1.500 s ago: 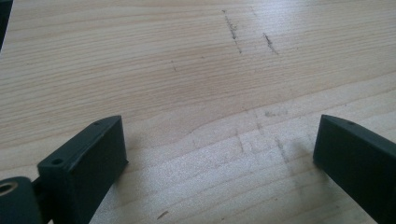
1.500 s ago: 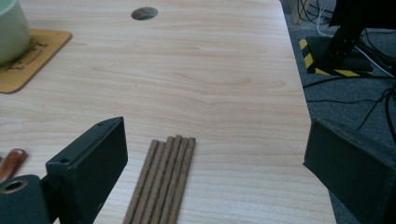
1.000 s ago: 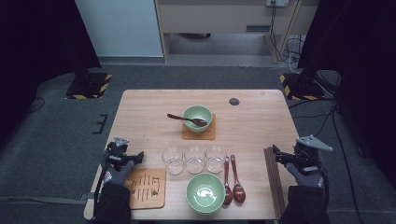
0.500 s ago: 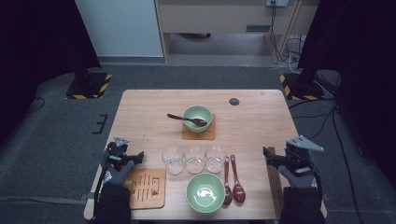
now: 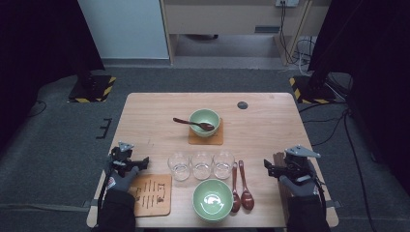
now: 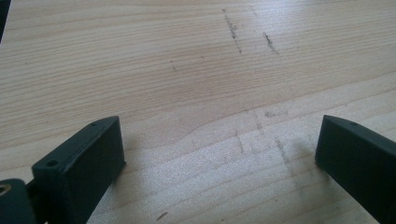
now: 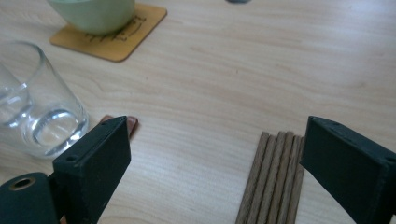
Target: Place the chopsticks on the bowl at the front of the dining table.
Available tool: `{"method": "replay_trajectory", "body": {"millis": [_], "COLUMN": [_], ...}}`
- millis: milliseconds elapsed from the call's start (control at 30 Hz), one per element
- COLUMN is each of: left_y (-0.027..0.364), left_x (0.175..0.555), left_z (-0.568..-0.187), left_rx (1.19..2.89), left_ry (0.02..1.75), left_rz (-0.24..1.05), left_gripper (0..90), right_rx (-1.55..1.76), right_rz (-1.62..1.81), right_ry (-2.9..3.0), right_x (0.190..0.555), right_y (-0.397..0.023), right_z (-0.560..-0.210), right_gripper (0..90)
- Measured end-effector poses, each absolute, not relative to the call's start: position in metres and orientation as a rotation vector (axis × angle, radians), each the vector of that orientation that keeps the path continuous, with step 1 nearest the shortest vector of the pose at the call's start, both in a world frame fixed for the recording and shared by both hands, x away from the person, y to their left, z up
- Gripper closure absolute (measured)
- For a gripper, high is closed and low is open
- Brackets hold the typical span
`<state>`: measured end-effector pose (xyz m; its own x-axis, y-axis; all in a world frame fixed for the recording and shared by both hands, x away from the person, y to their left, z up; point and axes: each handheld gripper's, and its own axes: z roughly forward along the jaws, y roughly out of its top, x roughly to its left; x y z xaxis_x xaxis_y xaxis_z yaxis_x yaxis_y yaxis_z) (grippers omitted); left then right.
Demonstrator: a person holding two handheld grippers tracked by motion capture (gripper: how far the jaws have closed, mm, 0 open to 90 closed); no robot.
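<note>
High view: right gripper (image 5: 271, 167) beside chopsticks (image 5: 280, 162), right of near bowl (image 5: 212, 199); left gripper (image 5: 138, 162) left of it.
Left gripper view: jaws spread over bare table (image 6: 196, 79).
Right gripper view: jaws spread, chopsticks (image 7: 273, 179) between.

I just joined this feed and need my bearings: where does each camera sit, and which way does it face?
High view: above the person's side, looking forward and down on the table; forearms, left gripper, right gripper.
Left gripper view: on that gripper, facing bare wood between open jaws.
Right gripper view: low over the table, facing chopsticks, a glass, a coaster; open jaws.
Shared: high and right gripper views both show the chopsticks.
</note>
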<state>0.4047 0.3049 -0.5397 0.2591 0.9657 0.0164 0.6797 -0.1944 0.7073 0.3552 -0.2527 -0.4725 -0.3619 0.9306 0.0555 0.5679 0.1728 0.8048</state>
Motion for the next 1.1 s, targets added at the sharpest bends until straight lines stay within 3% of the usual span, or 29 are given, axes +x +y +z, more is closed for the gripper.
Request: {"method": "replay_trajectory", "body": {"millis": [500,1100], "left_y": [0.305,0.305], "left_x": [0.405,0.406], "left_z": [-0.540,-0.540], "left_rx": [1.953,1.955], "left_ry": [1.486,1.488], "left_rz": [0.634,0.634], "left_gripper": [0.1,0.0], "right_rx": [1.478,1.471], "right_rz": [0.907,0.862], "right_ry": [2.147,2.199], "right_x": [0.361,0.363], "right_y": [-0.251,-0.254], "right_z": [-0.517,-0.528], "right_gripper": [14.5,23.5]}}
